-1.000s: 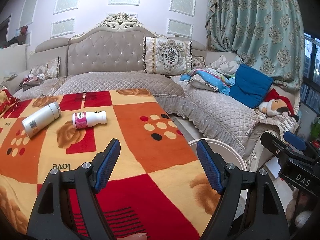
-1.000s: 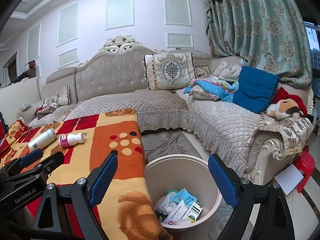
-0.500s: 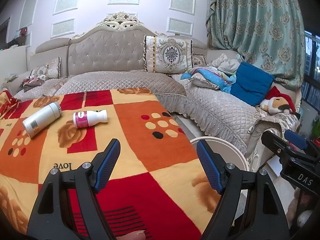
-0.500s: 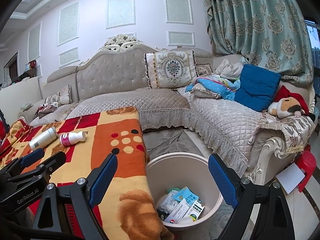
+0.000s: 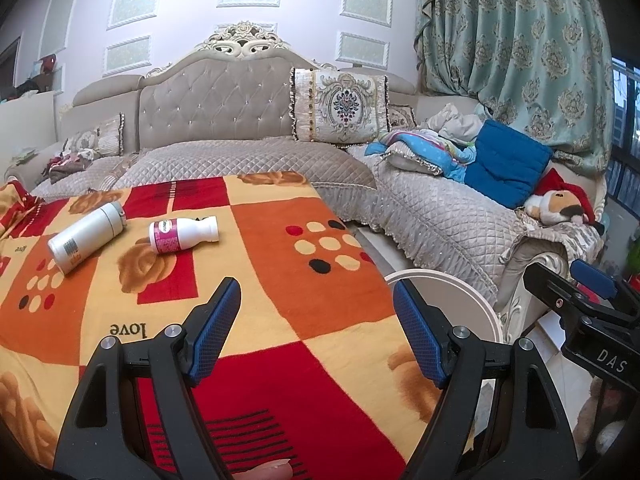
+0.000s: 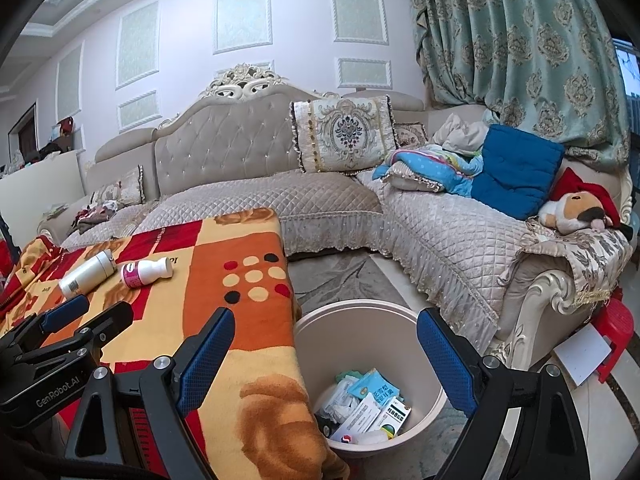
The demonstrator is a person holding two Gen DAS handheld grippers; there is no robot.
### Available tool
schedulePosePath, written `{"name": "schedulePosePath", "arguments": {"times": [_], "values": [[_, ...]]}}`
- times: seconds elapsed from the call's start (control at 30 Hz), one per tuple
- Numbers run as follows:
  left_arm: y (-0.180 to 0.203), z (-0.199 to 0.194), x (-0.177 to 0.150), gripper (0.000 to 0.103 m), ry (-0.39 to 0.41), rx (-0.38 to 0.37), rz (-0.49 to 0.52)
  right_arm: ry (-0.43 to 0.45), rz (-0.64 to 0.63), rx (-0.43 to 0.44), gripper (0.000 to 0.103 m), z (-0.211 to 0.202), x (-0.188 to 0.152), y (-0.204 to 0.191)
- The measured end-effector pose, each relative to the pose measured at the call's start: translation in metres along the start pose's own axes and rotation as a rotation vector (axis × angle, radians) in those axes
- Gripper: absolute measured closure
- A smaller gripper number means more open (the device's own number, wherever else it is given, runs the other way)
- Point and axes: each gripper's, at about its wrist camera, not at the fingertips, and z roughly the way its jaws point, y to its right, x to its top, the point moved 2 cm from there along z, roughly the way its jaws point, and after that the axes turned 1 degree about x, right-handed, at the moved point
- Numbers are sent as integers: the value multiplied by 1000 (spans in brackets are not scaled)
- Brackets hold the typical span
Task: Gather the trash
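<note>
While both tools hang over the blanket-covered desk (image 5: 280,264), nothing is in either of them. Going left to right: far left on the blanket lies a silver-white bottle (image 5: 86,237) on its side, and just beside it, not touching, a smaller white bottle with a pink label (image 5: 182,235), also on its side. Both sit well ahead of the left hand-held gripper (image 5: 316,334), whose blue pads are spread apart with only blanket showing between them. No clutter lies between that gripper and the bottles, just open blanket.

Right of the desk edge, down on the floor, stands a beige trash bin (image 6: 434,400), already holding boxes and wrappers (image 6: 370,404). The right hand-held gripper (image 6: 326,362) hangs released above it, jaws wide, empty.

Behind it all runs a quilted grey sofa (image 6: 332,200) with an embroidered cushion (image 6: 344,136), a heap of blue bedding (image 6: 516,170) and a plush toy (image 6: 576,210) at the far right end. A red stool (image 6: 614,328) stands by the sofa's corner.
</note>
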Motion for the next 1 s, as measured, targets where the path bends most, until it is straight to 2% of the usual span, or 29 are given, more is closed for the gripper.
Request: {"name": "schedulePosePath", "arguments": {"times": [1.0], "values": [[2, -1, -3, 25, -7, -2, 0, -10, -7, 3, 12, 2, 0, -1]]}}
